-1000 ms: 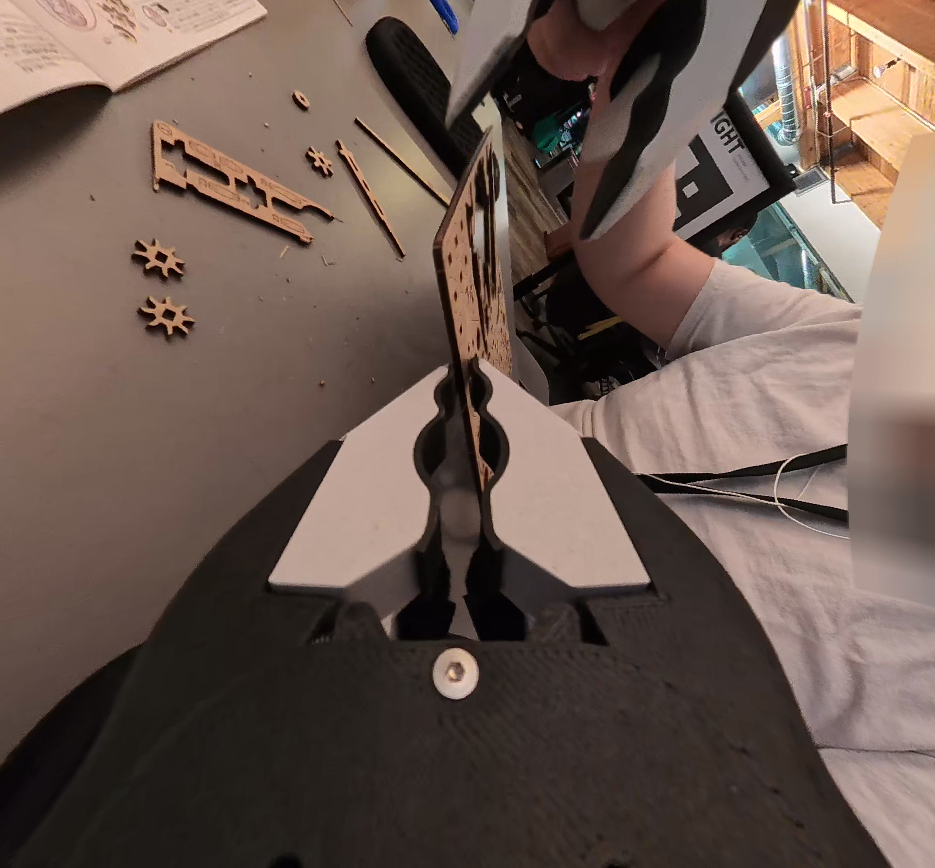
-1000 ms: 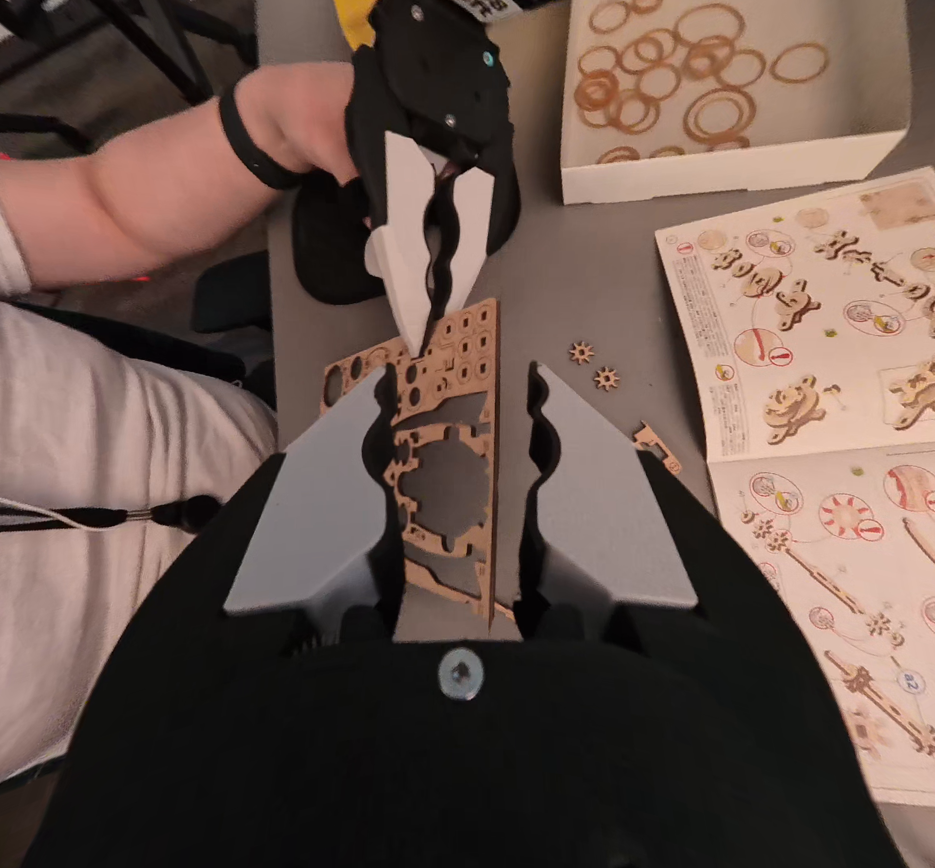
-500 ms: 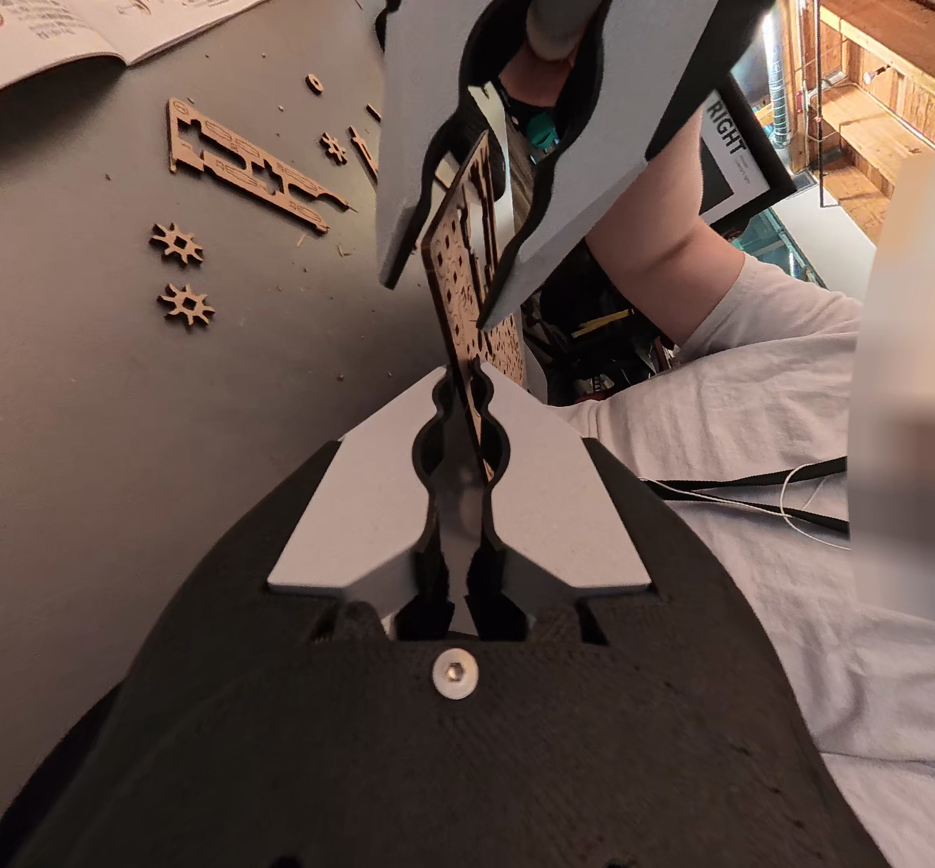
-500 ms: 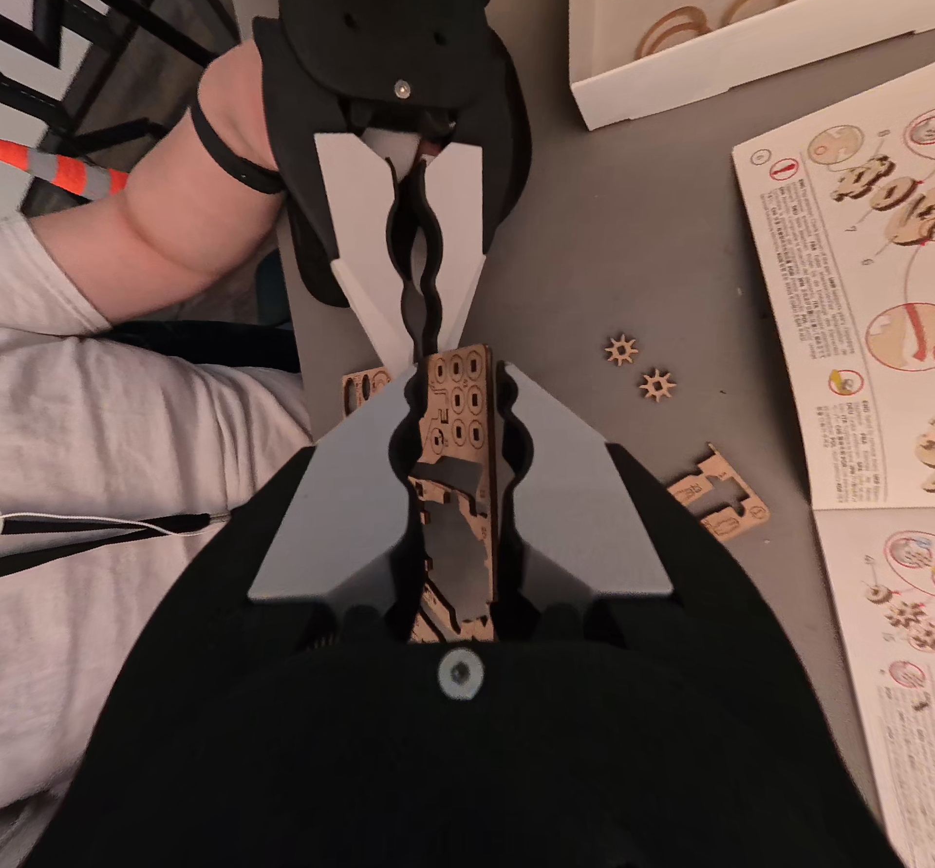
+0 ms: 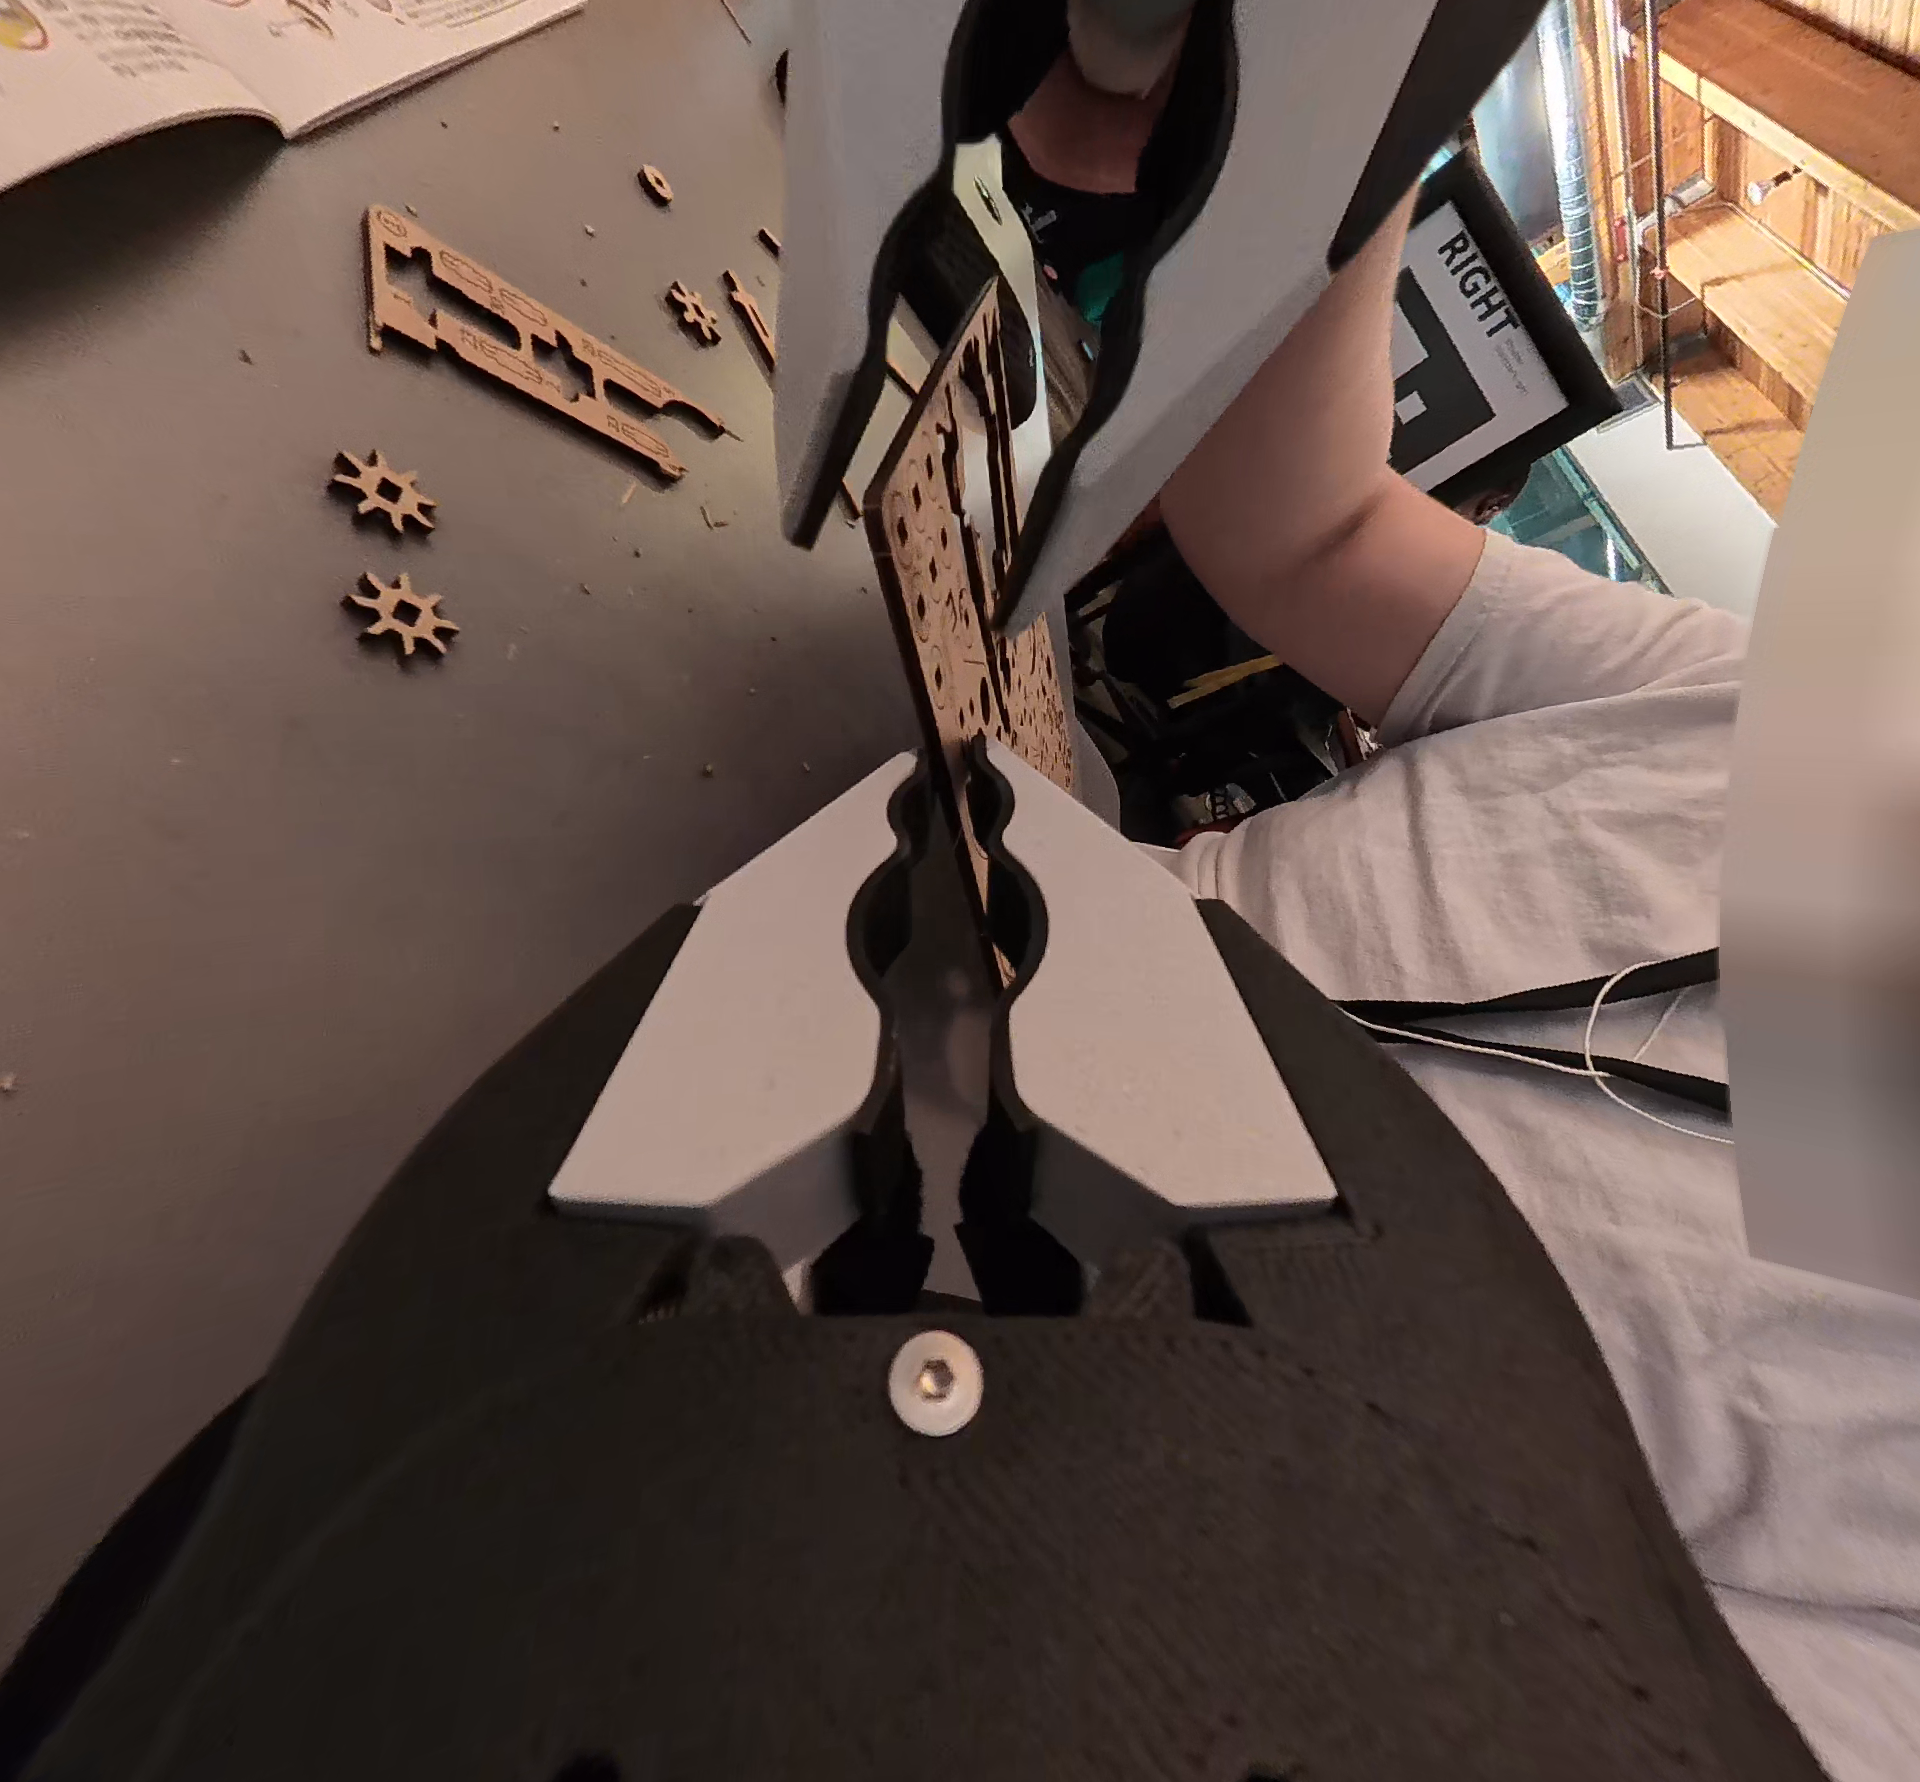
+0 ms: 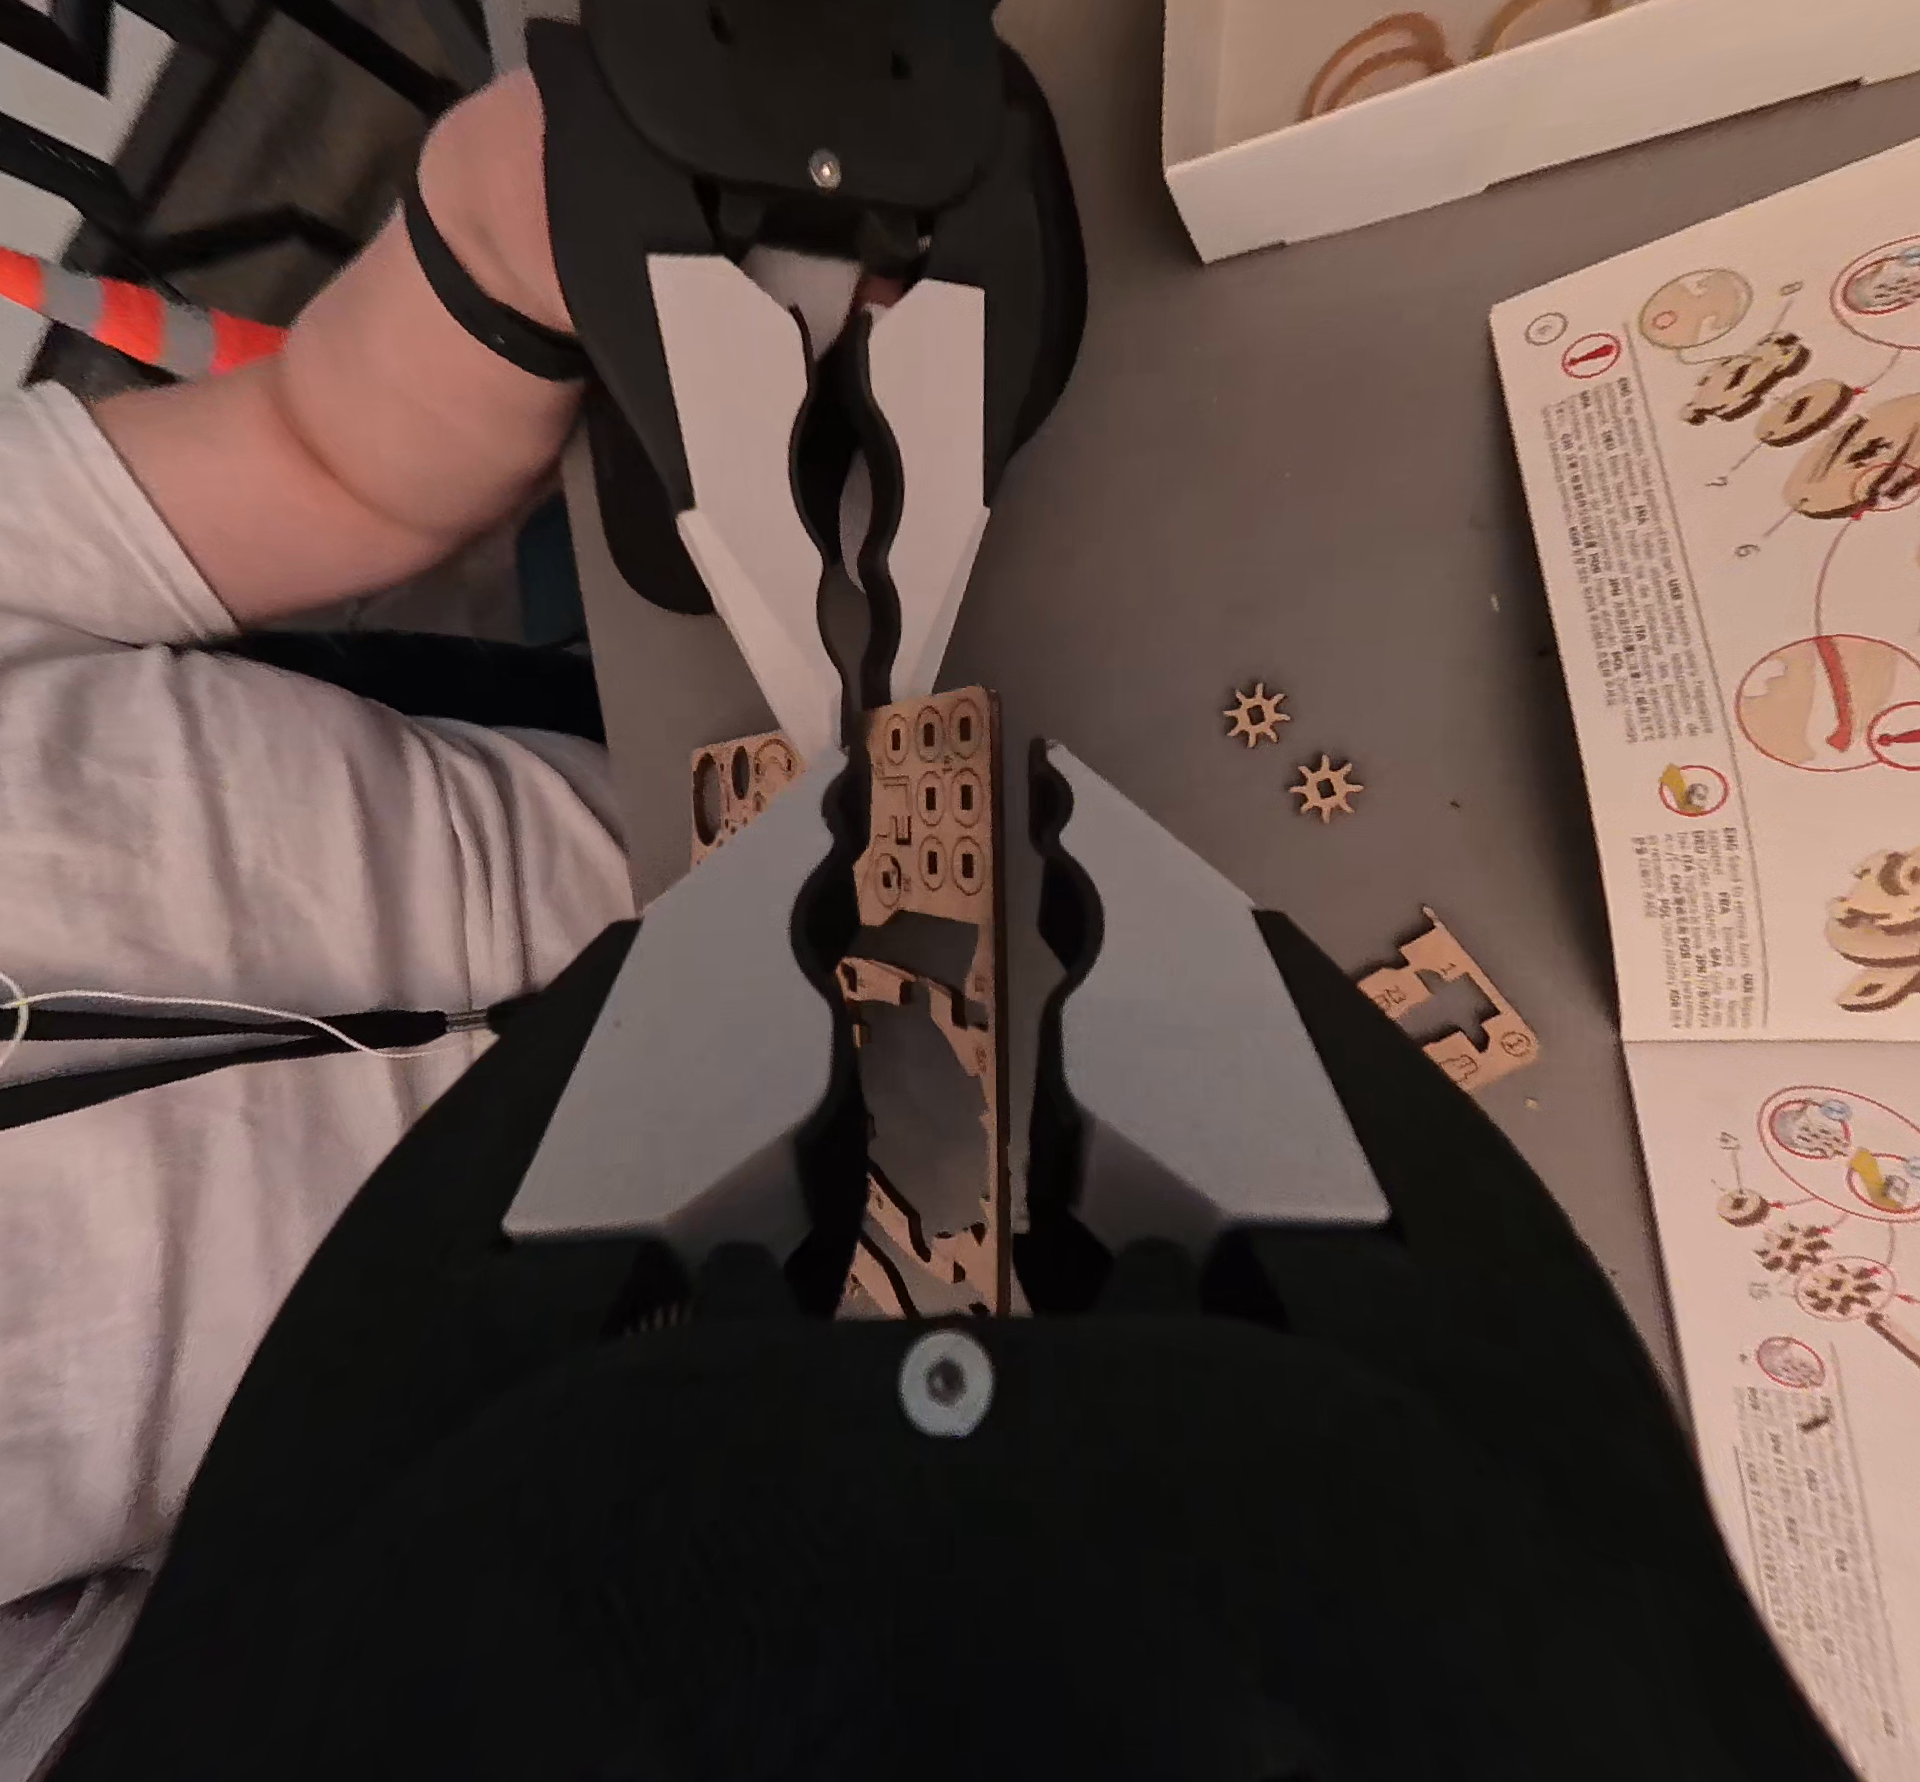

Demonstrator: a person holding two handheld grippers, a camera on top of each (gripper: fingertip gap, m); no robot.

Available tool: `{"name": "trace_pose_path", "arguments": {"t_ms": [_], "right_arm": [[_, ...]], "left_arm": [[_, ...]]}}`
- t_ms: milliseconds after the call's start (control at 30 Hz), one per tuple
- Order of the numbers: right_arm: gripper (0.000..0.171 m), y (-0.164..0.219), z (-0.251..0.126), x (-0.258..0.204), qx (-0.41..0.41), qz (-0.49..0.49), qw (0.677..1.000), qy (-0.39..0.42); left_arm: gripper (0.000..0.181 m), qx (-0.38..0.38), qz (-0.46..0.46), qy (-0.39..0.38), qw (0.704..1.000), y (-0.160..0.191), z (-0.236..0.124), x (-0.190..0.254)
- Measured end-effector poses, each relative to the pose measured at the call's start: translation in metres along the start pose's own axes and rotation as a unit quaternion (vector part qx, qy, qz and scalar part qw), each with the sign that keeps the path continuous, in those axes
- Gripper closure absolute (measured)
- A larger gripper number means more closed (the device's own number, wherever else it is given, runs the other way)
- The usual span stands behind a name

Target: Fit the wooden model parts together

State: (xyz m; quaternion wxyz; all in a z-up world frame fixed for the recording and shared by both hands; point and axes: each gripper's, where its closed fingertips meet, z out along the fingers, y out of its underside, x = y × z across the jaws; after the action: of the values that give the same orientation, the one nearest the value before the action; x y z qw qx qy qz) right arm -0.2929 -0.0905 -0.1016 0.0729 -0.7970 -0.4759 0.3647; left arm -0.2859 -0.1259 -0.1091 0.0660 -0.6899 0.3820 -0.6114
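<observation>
A thin wooden sheet of laser-cut model parts (image 5: 951, 579) stands on edge above the grey table (image 5: 208, 901). My left gripper (image 5: 951, 782) is shut on its near edge. My right gripper (image 5: 912, 569) comes down from above with its jaws on either side of the sheet, a narrow gap still showing. In the right wrist view the sheet (image 6: 935, 797) runs between the fingers of my right gripper (image 6: 940, 761), and my left gripper (image 6: 862, 683) pinches its far edge.
Two small wooden gear wheels (image 5: 384, 491) and a long cut-out frame piece (image 5: 520, 350) lie on the table. An open instruction booklet (image 6: 1714, 693) lies at the right, and a white box of rings (image 6: 1507, 122) behind it. A person's arm and white shirt (image 5: 1558, 797) are close by. Left and right tips are no more than a few centimetres apart.
My right gripper has come down over the sheet and its jaws have narrowed around it. My left gripper has kept its hold on the sheet's edge.
</observation>
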Motion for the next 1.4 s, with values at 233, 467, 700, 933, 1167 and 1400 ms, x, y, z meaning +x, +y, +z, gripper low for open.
{"name": "trace_pose_path", "arguments": {"t_ms": [233, 467, 700, 933, 1167, 1400], "right_arm": [[0.142, -0.013, -0.012, -0.003, 0.047, 0.009, 0.998, -0.030], [0.136, -0.029, -0.064, -0.006, 0.128, -0.070, 0.989, -0.003], [0.128, -0.052, -0.128, -0.022, 0.238, -0.229, 0.938, 0.106], [0.130, -0.048, -0.118, -0.034, 0.200, -0.255, 0.942, 0.089], [0.131, -0.027, -0.053, 0.001, 0.093, -0.105, 0.990, 0.016], [0.126, -0.015, -0.004, 0.004, 0.016, -0.059, 0.998, -0.031]], "left_arm": [[0.178, 0.009, 0.012, 0.005, 1.000, -0.001, -0.002, 0.004], [0.178, 0.015, 0.023, 0.002, 1.000, -0.002, -0.002, 0.006], [0.177, 0.018, 0.026, -0.004, 1.000, -0.002, -0.002, 0.005], [0.177, 0.025, 0.013, -0.005, 1.000, -0.005, -0.003, 0.003], [0.178, 0.023, 0.004, 0.001, 1.000, -0.005, -0.003, 0.002], [0.178, 0.043, -0.006, -0.001, 0.999, -0.009, -0.007, -0.001]]}}
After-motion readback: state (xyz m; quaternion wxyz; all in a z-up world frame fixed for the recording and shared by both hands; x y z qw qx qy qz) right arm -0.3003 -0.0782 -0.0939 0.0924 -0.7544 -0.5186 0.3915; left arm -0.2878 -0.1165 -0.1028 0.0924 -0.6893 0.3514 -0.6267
